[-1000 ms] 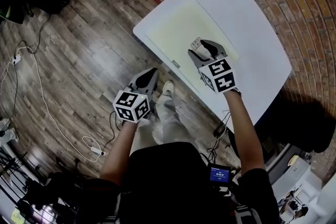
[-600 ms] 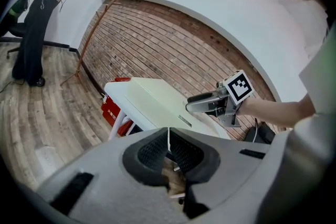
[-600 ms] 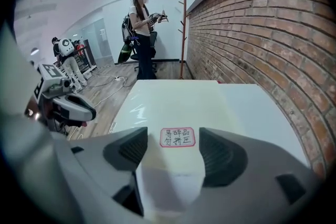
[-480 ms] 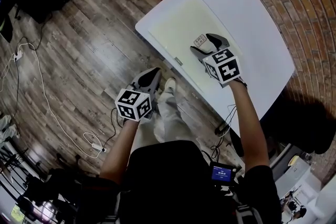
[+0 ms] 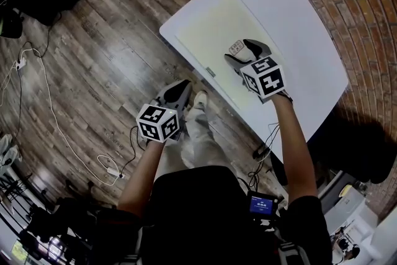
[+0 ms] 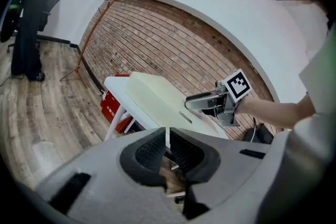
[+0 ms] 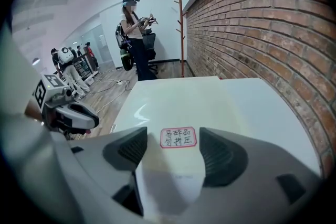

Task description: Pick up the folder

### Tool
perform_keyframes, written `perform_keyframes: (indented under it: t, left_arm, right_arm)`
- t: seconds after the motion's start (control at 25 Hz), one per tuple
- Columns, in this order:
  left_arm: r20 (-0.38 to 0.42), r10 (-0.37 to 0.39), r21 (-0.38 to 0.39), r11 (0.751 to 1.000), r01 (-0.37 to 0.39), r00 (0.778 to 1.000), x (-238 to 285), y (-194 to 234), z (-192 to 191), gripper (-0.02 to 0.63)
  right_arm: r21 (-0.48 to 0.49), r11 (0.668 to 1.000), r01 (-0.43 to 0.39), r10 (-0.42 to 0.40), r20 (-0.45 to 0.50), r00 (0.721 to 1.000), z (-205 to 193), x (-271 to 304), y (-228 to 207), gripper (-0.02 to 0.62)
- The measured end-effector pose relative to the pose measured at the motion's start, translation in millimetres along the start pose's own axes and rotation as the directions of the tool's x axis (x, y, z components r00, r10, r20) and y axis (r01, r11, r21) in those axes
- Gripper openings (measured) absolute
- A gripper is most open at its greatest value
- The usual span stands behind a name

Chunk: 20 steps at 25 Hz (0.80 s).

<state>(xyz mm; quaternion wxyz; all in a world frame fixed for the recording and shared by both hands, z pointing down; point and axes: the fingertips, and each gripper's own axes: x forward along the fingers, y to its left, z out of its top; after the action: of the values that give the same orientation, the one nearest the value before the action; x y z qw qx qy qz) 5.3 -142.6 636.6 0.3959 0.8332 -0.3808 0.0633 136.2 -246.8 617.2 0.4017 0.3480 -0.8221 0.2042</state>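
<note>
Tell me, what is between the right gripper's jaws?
A red-bordered label on the pale folder, seen in the right gripper view. The right gripper has just been opening its jaws and grips nothing.

Jaws of the right gripper [image 5: 240, 51] newly wider apart, folder [image 5: 211, 25] beneath them.

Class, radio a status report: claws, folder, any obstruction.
Left claw shut, empty, off-table. Right claw just opened over label, gripping nothing. Folder flat on table. No obstruction seen.
</note>
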Motion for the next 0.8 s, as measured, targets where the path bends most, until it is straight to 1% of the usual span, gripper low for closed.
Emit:
perform_keyframes:
  t: [0.2,0.28,0.4,0.44,0.52,0.6,0.8]
  left_arm:
    - [-0.011,-0.018,-0.015,1.000,0.018,1.000,0.9,-1.0,-3.0,0.020]
    - [-0.019,-0.047,-0.023,0.999,0.046,0.999,2.9,-4.5,-5.0,0.020]
    - [-0.015,-0.101,-0.055,0.993,0.100,0.995,6.3,-10.1,-7.1,0.023]
    - [-0.012,-0.118,-0.071,0.991,0.117,0.993,7.4,-11.6,-7.7,0.043]
    - [-0.011,-0.150,-0.107,0.983,0.148,0.989,9.2,-14.6,-9.2,0.145]
    - [-0.002,-0.165,-0.142,0.976,0.163,0.986,9.7,-16.1,-8.9,0.163]
    - [0.013,-0.179,-0.201,0.963,0.178,0.984,12.6,-14.8,-9.0,0.223]
  right_arm:
    - [-0.005,1.000,0.003,-0.003,-0.002,1.000,0.4,-0.9,0.6,0.282]
    - [-0.012,1.000,0.009,-0.009,-0.002,1.000,0.5,-1.0,1.4,0.282]
    - [-0.012,1.000,0.006,-0.006,0.002,1.000,0.2,0.1,3.9,0.282]
    - [-0.012,1.000,0.003,-0.003,0.004,1.000,0.3,0.6,5.2,0.282]
    - [-0.017,1.000,-0.002,0.002,0.010,1.000,0.9,1.1,9.0,0.282]
    - [-0.025,1.000,-0.005,0.006,0.016,1.000,1.4,1.3,14.0,0.282]
    - [-0.042,0.999,-0.016,0.017,0.032,0.999,2.7,2.4,26.0,0.282]
